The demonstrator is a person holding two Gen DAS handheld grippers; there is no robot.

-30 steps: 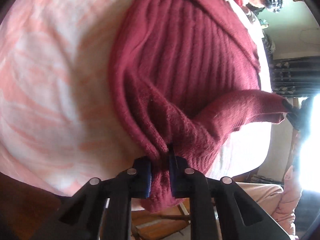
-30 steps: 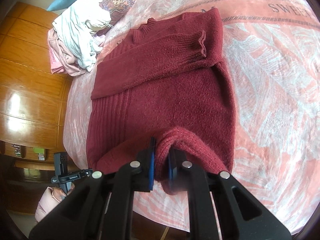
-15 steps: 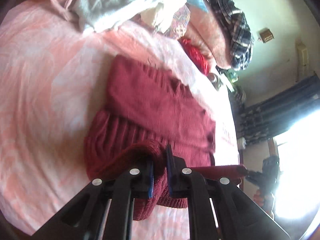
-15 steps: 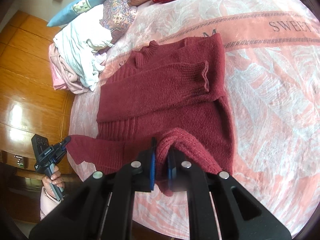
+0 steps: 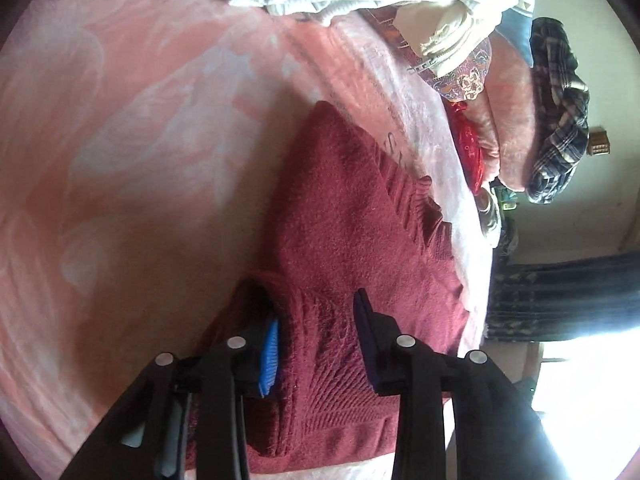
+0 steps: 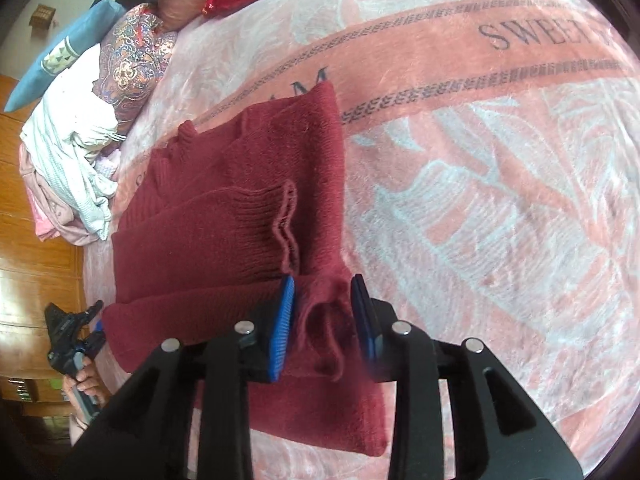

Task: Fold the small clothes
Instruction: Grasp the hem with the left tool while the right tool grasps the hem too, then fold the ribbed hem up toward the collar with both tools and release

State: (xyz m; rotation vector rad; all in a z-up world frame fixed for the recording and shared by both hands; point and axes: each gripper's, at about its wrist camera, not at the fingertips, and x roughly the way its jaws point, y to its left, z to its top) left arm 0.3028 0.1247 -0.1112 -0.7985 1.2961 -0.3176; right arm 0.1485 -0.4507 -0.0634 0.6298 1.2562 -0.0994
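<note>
Both grippers are letting go: the left gripper and right gripper spread their jaws around the red sweater hem. Best to lift straight up so the fold stays flat on the pink blanket.

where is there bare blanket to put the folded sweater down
Free: the wide pink blanket right of the maroon sweater, below the lettered band. In the left wrist view, open blanket also lies left of the sweater. Crowded: the far-left corner, with the pale clothes pile and pillows.

Blanket lettering cut off at frame edge and under sweater, window glare washed out
</note>
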